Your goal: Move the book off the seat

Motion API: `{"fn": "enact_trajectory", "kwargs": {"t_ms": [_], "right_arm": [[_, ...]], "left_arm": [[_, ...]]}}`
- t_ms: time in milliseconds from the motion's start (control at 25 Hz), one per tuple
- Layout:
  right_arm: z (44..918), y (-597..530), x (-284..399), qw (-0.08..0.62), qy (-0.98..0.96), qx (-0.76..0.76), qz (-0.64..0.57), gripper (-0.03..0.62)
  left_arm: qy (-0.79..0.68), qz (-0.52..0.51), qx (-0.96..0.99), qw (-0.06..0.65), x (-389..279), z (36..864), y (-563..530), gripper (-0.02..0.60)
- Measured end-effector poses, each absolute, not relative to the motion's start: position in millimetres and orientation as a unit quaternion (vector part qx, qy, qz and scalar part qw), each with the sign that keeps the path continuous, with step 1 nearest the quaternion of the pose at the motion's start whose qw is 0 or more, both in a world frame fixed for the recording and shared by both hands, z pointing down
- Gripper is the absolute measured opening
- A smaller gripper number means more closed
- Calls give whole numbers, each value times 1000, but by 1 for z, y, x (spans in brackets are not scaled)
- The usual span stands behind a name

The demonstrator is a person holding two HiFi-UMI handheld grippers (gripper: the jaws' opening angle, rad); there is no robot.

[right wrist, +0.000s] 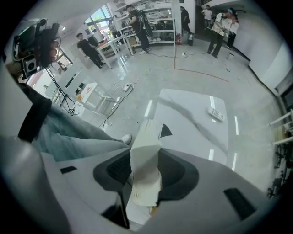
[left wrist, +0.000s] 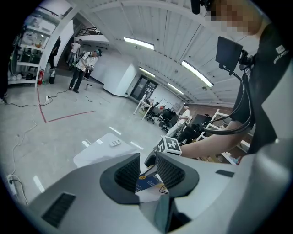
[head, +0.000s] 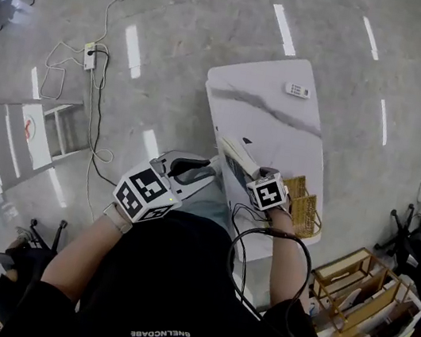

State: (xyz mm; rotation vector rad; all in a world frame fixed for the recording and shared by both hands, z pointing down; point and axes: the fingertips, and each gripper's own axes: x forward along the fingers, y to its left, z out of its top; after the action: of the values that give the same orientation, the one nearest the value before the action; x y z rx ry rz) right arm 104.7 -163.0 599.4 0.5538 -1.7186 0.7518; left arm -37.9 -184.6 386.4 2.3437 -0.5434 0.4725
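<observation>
My right gripper point(head: 256, 177) is shut on a thick book point(head: 236, 154) and holds it above the near edge of the white marble-look table point(head: 282, 128). In the right gripper view the book's cream page edge point(right wrist: 145, 157) stands upright, pinched between the two dark pads of that gripper point(right wrist: 145, 170). My left gripper point(head: 188, 169) hovers just to the left of the book with its jaws apart and nothing in them. Through the gap of the left gripper point(left wrist: 147, 163) I see the book's blue cover point(left wrist: 149, 183) and the right gripper's marker cube point(left wrist: 168, 146).
A white remote point(head: 298, 89) lies at the table's far end. A wicker basket point(head: 305, 206) sits at the table's near right corner, with wooden crates point(head: 359, 288) beyond it. Cables and a power strip point(head: 90, 55) lie on the floor to the left, by a grey step stool point(head: 27, 135).
</observation>
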Motion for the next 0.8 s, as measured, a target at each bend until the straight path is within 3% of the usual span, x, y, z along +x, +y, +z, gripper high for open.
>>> {"fn": "enact_trajectory", "kwargs": {"t_ms": [480,800], "right_arm": [[602,-162,34,575,-748,161,289,169],[623,-159,-18,547,-758,153,321,169]], "left_arm": [[-242,173,882,366,-81,399,-161,98],[-261,176,871,377,-123,409,-150,98]]}}
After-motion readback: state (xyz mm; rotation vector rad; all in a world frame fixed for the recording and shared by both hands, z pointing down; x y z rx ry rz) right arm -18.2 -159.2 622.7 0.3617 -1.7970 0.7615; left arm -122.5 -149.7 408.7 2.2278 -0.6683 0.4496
